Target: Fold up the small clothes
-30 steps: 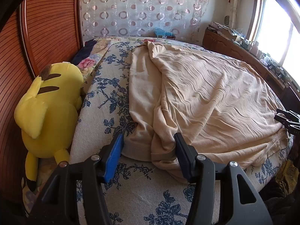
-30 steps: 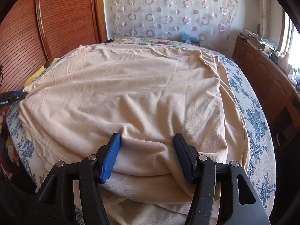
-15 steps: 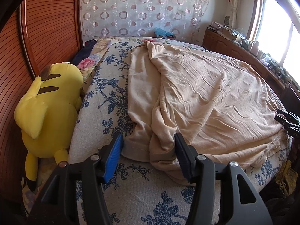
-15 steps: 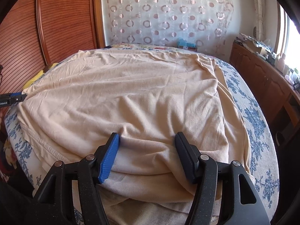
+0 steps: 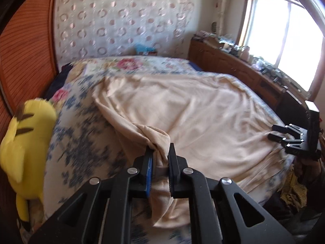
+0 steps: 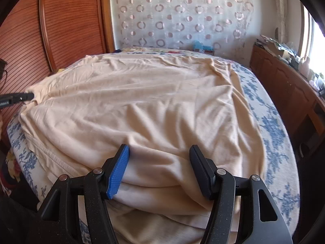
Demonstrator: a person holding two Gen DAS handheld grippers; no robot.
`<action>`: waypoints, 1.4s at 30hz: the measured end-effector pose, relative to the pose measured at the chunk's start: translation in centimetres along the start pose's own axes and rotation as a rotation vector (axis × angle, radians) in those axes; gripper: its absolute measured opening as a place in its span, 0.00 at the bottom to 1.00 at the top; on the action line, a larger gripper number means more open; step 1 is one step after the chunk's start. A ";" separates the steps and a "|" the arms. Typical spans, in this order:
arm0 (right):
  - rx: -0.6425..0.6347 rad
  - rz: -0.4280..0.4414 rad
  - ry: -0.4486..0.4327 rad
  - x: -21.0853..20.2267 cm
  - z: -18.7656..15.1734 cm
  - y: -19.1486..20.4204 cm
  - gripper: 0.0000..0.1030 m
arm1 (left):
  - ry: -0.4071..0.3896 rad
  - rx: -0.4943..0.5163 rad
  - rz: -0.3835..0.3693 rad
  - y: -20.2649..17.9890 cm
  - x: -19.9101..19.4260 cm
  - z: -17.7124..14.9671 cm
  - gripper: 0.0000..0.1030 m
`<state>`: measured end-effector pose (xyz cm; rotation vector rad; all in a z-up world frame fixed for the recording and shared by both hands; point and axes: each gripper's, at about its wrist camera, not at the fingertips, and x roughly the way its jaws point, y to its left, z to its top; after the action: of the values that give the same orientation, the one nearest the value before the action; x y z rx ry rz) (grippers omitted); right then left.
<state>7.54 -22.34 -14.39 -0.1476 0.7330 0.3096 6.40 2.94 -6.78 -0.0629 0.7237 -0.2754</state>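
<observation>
The fold has barely begun, judging by how things lie. The cream garment [image 6: 142, 105] is spread across most of the bed [image 6: 272, 126], wrinkled and largely in one layer; its near hem is bunched into soft rolls at the bed's front edge, and no tidy crease or finished fold shows anywhere.

The left gripper [image 5: 159, 158] has its fingers [image 5: 172, 152] pressed together on a gathered corner of the cloth, which rises in a small twisted peak between them (that view is blurred, so finer detail is hard to make out); this looks like the first hold taken for a fold. The right gripper [image 6: 158, 166] has its fingers spread wide, one to each side of a ridge of the bunched hem, with cloth lying between them but not pinched.

What appears left: the right side must take its own grip, the edge be carried across, the layers smoothed, and further folds made. A yellow plush toy [image 5: 24, 142] lies at the bed's left side, near the cloth but apart from it.
</observation>
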 end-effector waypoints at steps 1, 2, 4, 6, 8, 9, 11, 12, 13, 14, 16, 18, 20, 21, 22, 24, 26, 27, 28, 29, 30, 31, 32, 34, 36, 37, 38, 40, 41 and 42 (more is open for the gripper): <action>0.003 -0.010 -0.009 -0.4 0.0 -0.3 0.61 | -0.008 0.010 -0.011 -0.8 0.1 0.8 0.09; 0.006 -0.015 -0.016 -0.9 0.1 -0.8 0.61 | -0.017 0.025 -0.025 -1.7 0.2 1.5 0.09; 0.019 -0.030 -0.032 -2.1 0.1 -1.9 0.61 | -0.038 0.058 -0.067 -3.7 0.3 2.9 0.09; 0.027 -0.050 -0.045 -2.9 -0.1 -2.9 0.61 | -0.053 0.088 -0.114 -5.7 0.5 4.1 0.09; 0.039 -0.082 -0.053 -3.7 -0.4 -4.0 0.61 | -0.066 0.120 -0.170 -8.0 0.8 5.5 0.09; 0.047 -0.091 -0.055 -4.0 -0.5 -4.5 0.61 | -0.070 0.130 -0.193 -8.7 0.8 6.1 0.09; 0.063 -0.105 -0.060 -4.5 -0.8 -5.5 0.61 | -0.081 0.167 -0.242 -11.2 0.8 7.2 0.09; 0.079 -0.116 -0.063 -4.8 -1.0 -6.3 0.61 | -0.085 0.183 -0.258 -12.0 0.6 7.7 0.09; 0.090 -0.120 -0.067 -5.1 -1.1 -6.8 0.61 | -0.089 0.203 -0.277 -13.0 0.6 8.3 0.09; 0.105 -0.125 -0.071 -5.4 -1.2 -7.3 0.61 | -0.089 0.220 -0.297 -14.0 0.6 8.7 0.09; 0.125 -0.131 -0.080 -5.9 -1.4 -7.8 0.61 | -0.091 0.253 -0.339 -15.9 0.5 9.4 0.09; 0.140 -0.137 -0.090 -6.5 -1.5 -8.4 0.61 | -0.087 0.278 -0.373 -17.8 0.3 10.0 0.09; 0.147 -0.142 -0.098 -6.8 -1.6 -8.6 0.61 | -0.088 0.311 -0.397 -19.8 0.1 10.4 0.09; 0.151 -0.144 -0.101 -7.0 -1.6 -8.7 0.61 | -0.088 0.325 -0.396 -20.7 0.0 10.3 0.09; 0.156 -0.145 -0.107 -7.2 -1.6 -8.8 0.61 | -0.089 0.342 -0.388 -21.3 -0.3 10.0 0.09; 0.166 -0.139 -0.113 -7.6 -1.8 -9.1 0.61 | -0.083 0.372 -0.356 -21.9 -0.2 9.5 0.12; 0.165 -0.133 -0.115 -7.6 -1.8 -9.2 0.61 | -0.047 0.378 -0.348 -21.5 0.3 8.9 0.21; 0.158 -0.132 -0.114 -7.6 -1.8 -9.1 0.61 | -0.035 0.366 -0.356 -21.0 0.5 8.6 0.28; 0.153 -0.132 -0.113 -7.7 -1.8 -9.1 0.61 | -0.030 0.350 -0.364 -20.4 0.6 8.3 0.41; 0.150 -0.132 -0.112 -7.6 -1.9 -9.2 0.61 | -0.025 0.340 -0.369 -20.3 0.9 8.0 0.46; 0.148 -0.132 -0.111 -7.6 -1.9 -9.1 0.61 | -0.017 0.332 -0.365 -19.6 0.9 7.8 0.49; 0.148 -0.131 -0.110 -7.5 -1.9 -9.0 0.61 | -0.012 0.328 -0.356 -19.4 1.0 7.6 0.54; 0.150 -0.130 -0.110 -7.4 -1.9 -8.9 0.61 | -0.010 0.322 -0.343 -19.1 1.1 7.4 0.56; 0.153 -0.128 -0.109 -7.2 -1.9 -8.8 0.61 | -0.006 0.302 -0.304 -17.7 1.4 7.0 0.56; 0.150 -0.126 -0.108 -7.2 -1.8 -8.6 0.61 | -0.012 0.282 -0.258 -16.3 1.5 6.7 0.56; 0.146 -0.125 -0.108 -7.2 -1.6 -8.5 0.61 | -0.015 0.272 -0.242 -15.6 1.6 6.3 0.56; 0.141 -0.124 -0.109 -7.1 -1.4 -8.4 0.61 | -0.016 0.259 -0.231 -14.9 1.6 6.0 0.56; 0.128 -0.121 -0.110 -7.0 -1.0 -8.1 0.61 | -0.012 0.219 -0.220 -13.2 1.7 5.4 0.56; 0.123 -0.119 -0.111 -7.0 -0.8 -7.8 0.61 | -0.010 0.200 -0.209 -12.3 1.6 4.9 0.56; 0.114 -0.115 -0.111 -6.8 -0.4 -7.5 0.61 | -0.011 0.186 -0.194 -11.5 1.6 4.6 0.56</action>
<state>4.98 -31.10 -9.94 -0.0631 0.6279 0.1646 7.99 -8.75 -2.59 0.0424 0.6791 -0.5264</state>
